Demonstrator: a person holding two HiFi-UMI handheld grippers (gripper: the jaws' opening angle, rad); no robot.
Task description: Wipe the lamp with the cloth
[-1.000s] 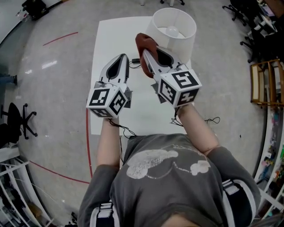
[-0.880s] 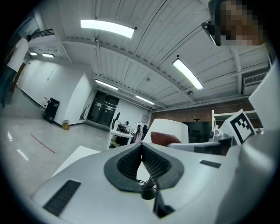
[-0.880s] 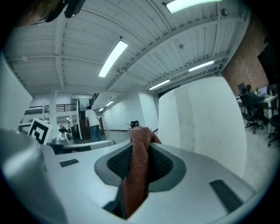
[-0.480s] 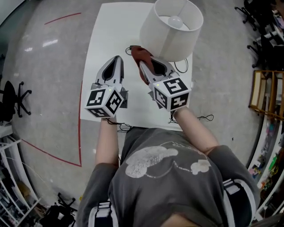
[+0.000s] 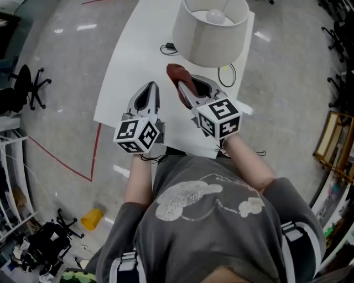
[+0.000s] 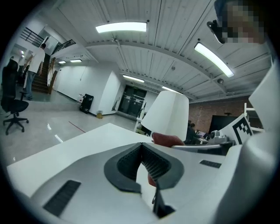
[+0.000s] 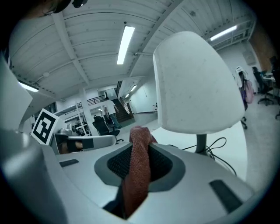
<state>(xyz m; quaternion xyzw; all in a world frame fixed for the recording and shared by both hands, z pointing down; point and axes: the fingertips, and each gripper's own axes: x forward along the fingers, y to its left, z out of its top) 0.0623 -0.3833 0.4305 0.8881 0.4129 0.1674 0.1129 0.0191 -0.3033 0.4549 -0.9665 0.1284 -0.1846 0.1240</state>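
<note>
I am looking into an open, lab-like workspace: polished grey floor [image 5: 66, 83] marked with red tape lines [image 5: 61, 158], rolling office chairs [image 5: 25, 91], a shelving rack [image 5: 333, 145], and ceiling strip lights [image 6: 121, 27].

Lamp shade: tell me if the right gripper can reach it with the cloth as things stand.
Probably yes. The right gripper, shut on the cloth, is close to the lamp shade, with nothing between them.

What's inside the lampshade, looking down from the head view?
A round white bulb sits inside the lampshade. Its socket is covered by the bulb itself; only the post under the shade shows, in the right gripper view.
</note>
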